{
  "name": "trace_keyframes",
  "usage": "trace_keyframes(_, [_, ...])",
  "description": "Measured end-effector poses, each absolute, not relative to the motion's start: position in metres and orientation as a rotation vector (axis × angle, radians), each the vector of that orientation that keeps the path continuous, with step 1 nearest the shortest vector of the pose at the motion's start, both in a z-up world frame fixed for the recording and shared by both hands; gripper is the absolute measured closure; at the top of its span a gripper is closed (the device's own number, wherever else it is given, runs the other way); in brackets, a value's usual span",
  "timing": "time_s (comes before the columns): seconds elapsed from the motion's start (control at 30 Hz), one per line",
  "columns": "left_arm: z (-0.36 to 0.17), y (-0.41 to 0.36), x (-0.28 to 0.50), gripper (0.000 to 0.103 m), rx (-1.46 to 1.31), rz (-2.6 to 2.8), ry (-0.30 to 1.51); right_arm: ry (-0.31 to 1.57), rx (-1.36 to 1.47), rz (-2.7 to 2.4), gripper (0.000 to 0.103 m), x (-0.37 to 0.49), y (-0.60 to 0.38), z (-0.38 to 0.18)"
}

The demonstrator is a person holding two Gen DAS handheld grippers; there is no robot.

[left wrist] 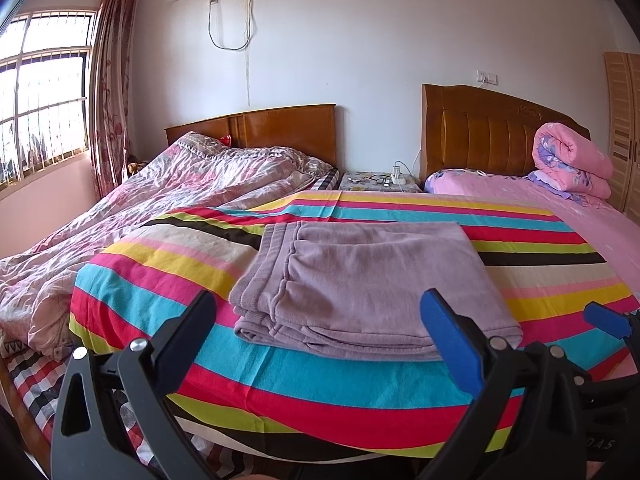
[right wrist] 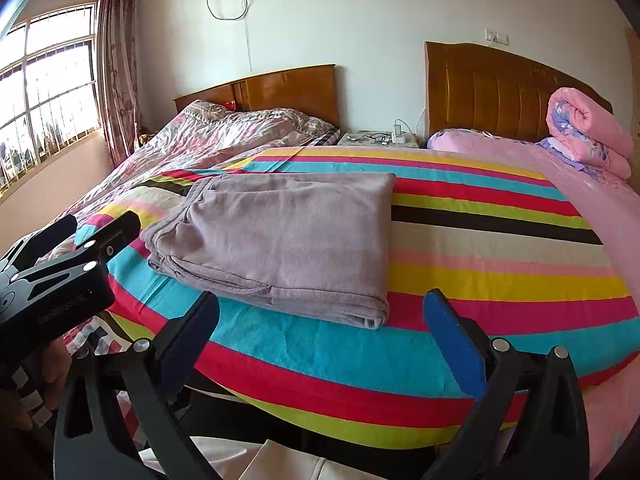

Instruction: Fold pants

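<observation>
The mauve pants (left wrist: pixel 360 284) lie folded in a flat rectangular stack on the striped blanket (left wrist: pixel 320 384); they also show in the right wrist view (right wrist: pixel 288 240). My left gripper (left wrist: pixel 320 320) is open and empty, hovering just in front of the stack's near edge. My right gripper (right wrist: pixel 320 320) is open and empty, in front of the stack's near right corner, above the blanket (right wrist: pixel 480 272). The left gripper shows at the left of the right wrist view (right wrist: pixel 76 236), and the right gripper's blue fingertip (left wrist: pixel 604 318) shows at the right edge of the left wrist view.
A rumpled floral quilt (left wrist: pixel 160 192) covers the left bed. A rolled pink quilt (left wrist: pixel 572 164) sits on the pink right bed. A nightstand (left wrist: pixel 380 182) with glasses and cables stands between the wooden headboards. A window (left wrist: pixel 40 100) and curtain are at the left.
</observation>
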State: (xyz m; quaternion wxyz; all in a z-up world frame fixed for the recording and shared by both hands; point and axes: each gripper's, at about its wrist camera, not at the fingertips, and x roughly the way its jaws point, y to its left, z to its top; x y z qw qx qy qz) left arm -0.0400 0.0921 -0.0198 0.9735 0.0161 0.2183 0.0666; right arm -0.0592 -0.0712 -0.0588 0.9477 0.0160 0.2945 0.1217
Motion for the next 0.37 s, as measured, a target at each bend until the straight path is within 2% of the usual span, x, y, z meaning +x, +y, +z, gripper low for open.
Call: trace_keyframes(0.37, [-0.0223, 0.0872, -0.0381, 0.001, 0.045, 0.111, 0.455, 0.6, 0.035, 0.247, 0.004, -0.0586, -0.0709, -0.0595])
